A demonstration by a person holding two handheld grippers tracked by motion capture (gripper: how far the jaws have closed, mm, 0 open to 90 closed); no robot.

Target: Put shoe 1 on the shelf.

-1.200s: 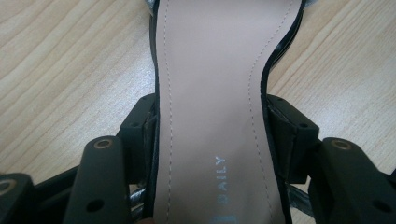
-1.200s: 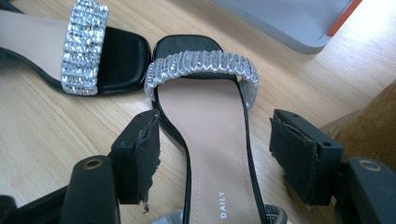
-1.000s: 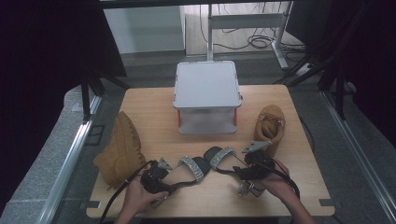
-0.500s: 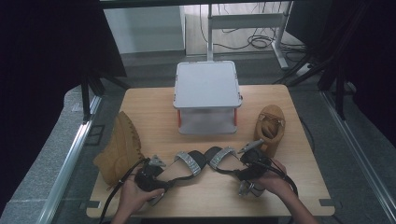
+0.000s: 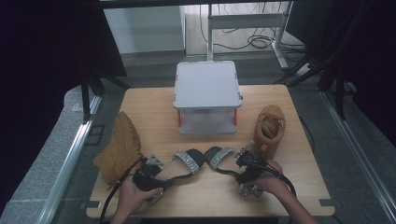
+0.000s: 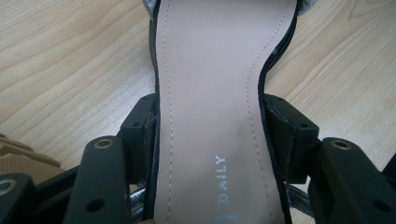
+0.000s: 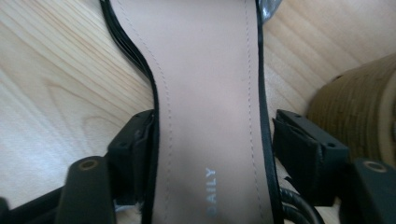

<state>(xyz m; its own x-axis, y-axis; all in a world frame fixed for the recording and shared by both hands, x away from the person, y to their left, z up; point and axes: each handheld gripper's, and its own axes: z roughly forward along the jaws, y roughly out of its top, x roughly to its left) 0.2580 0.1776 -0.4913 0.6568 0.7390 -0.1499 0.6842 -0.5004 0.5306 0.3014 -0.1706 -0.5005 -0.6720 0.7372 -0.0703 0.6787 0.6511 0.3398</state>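
**Sandals: one in each gripper, low over the near half of the table**

Left sandal [image 5: 187, 161] sat between the jaws of the left gripper [image 6: 210, 135]. Both pads pressed the sole edges in the left gripper view, so it was clamped. Right sandal [image 5: 219, 157] sat between the jaws of the right gripper [image 7: 212, 140]. Left pad touched the sole edge, right pad stood just clear of it, so no real clamp there; jaws read as open around the sole. Both insoles faced up, "DAILY" print legible. High view: silver straps pointed toward the white box [image 5: 206, 86] at table centre. Tan boot [image 5: 119, 149] lay left of the left hand [image 5: 133, 196]. Second tan boot [image 5: 270, 128] stood just beyond the right gripper. Wooden table [image 5: 154, 107] under everything.
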